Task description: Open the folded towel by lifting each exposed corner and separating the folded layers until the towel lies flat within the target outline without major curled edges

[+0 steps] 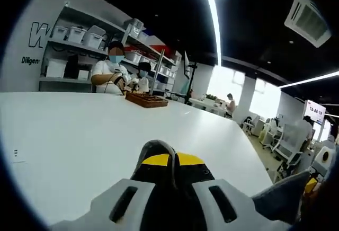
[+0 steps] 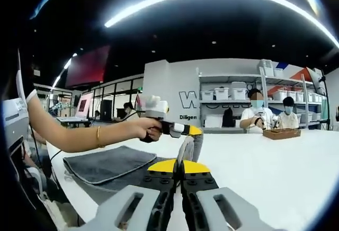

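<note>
At lower left of the right gripper view, the grey towel (image 2: 108,163) lies on the white table (image 2: 275,167); right gripper (image 2: 180,174) pinches a raised corner. Left gripper (image 1: 172,170) jaws closed on grey cloth too

Left gripper (image 1: 172,175): two light grey moulded jaws, each with one dark oblong slot, rise from 6 o'clock in the left gripper view. Between them sits a black body with a yellow curved band. Right gripper (image 2: 180,175): same grey slotted jaws, black ribbed inner faces and a yellow arc-shaped plate at the tips. At 9 o'clock in the right gripper view, the person's forearm (image 2: 79,135) is unsleeved and wears a thin gold bracelet (image 2: 98,136).
</note>
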Motion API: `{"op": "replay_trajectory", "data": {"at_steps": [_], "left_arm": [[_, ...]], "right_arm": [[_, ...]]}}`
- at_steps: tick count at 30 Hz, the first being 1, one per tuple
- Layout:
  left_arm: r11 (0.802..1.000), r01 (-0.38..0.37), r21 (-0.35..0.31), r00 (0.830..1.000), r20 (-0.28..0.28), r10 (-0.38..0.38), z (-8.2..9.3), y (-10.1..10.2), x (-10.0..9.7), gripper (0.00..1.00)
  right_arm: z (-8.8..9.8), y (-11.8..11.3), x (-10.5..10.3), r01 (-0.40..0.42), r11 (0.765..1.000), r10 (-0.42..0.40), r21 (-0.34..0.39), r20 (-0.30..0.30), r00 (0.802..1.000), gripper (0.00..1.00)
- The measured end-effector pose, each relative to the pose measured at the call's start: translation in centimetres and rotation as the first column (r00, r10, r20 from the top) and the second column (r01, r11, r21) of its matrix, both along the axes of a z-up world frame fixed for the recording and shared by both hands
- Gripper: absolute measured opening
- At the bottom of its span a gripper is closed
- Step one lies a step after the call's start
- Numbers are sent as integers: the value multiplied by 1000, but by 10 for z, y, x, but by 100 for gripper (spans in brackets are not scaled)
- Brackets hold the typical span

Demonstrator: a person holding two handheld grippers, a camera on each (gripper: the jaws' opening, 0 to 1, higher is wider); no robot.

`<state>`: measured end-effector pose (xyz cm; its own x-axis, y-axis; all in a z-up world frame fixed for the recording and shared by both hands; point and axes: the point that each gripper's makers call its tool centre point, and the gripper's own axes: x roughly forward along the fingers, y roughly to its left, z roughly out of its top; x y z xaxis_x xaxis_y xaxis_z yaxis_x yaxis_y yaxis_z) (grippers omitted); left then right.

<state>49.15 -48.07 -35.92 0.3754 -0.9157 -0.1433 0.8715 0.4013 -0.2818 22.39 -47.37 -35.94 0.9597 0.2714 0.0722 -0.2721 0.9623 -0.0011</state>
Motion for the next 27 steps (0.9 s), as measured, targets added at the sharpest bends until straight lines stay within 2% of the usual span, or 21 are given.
{"op": "replay_trajectory", "data": {"at_steps": [15, 18, 21, 27], "left_arm": [[998, -7, 59, 1000, -25, 8, -33, -26, 4, 2], [997, -6, 81, 1000, -16, 8, -39, -31, 4, 2], [991, -1, 133, 999, 33, -3, -47, -33, 4, 2], [988, -2, 151, 999, 37, -4, -55, -40, 3, 3]], "right_arm": [[-31, -17, 0, 35, 998, -32, 55, -49, 998, 0], [-36, -19, 0, 41, 997, -38, 64, -57, 998, 0], [-41, -21, -2, 47, 996, -43, 72, -63, 997, 0], [-49, -24, -2, 58, 994, -50, 96, -78, 996, 0]]}}
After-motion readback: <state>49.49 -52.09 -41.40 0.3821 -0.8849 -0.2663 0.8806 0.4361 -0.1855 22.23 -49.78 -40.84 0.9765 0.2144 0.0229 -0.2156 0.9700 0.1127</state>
